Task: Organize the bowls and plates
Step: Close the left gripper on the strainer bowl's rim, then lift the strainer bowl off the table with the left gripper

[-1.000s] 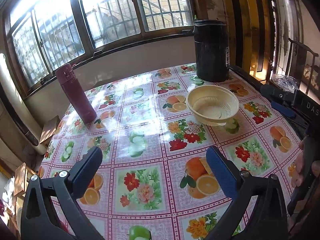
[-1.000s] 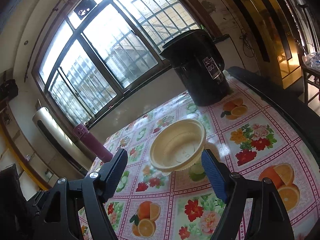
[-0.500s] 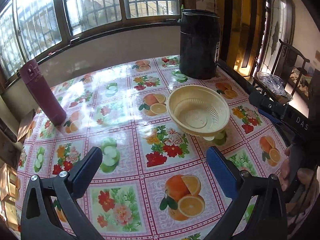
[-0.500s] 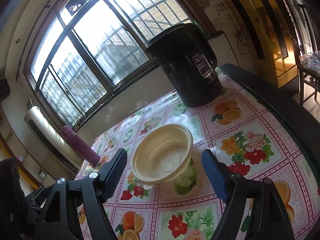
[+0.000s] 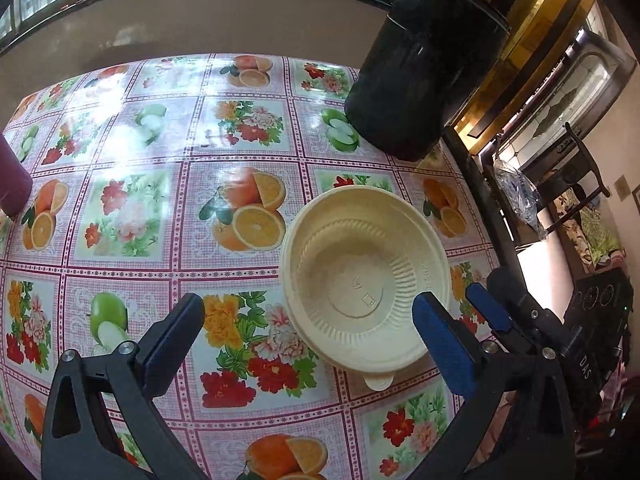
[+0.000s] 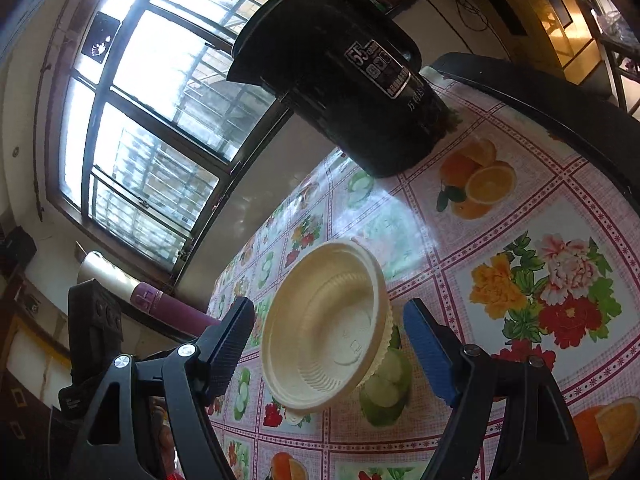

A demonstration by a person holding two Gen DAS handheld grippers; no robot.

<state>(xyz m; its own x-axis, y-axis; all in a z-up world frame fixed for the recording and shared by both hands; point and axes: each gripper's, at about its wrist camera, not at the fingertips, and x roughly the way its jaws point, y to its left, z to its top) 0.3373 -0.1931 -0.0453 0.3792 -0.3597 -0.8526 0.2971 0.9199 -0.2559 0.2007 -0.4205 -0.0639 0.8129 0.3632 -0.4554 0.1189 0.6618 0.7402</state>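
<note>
A cream plastic bowl (image 5: 362,276) with a ribbed wall stands upright on the fruit-and-flower tablecloth (image 5: 132,208). It looks like a stack of nested bowls, with a small tab at its near rim. My left gripper (image 5: 308,332) is open and empty, hovering over the bowl's near left side; its right finger (image 5: 440,336) overlaps the rim. My right gripper (image 6: 330,338) is open and empty, with the same bowl (image 6: 326,332) between its fingers. The right gripper's blue pad (image 5: 486,310) shows in the left wrist view, just right of the bowl.
A tall black cylindrical container (image 5: 420,68) stands behind the bowl near the table's far right corner. A maroon flask (image 6: 172,312) stands at the far left. The table's dark right edge (image 5: 480,184) runs close to the bowl. A wooden chair (image 5: 576,184) stands beyond it.
Both grippers have moved forward and down toward the bowl, which now looms larger and lies between the right gripper's fingers. The bowl has not moved.
</note>
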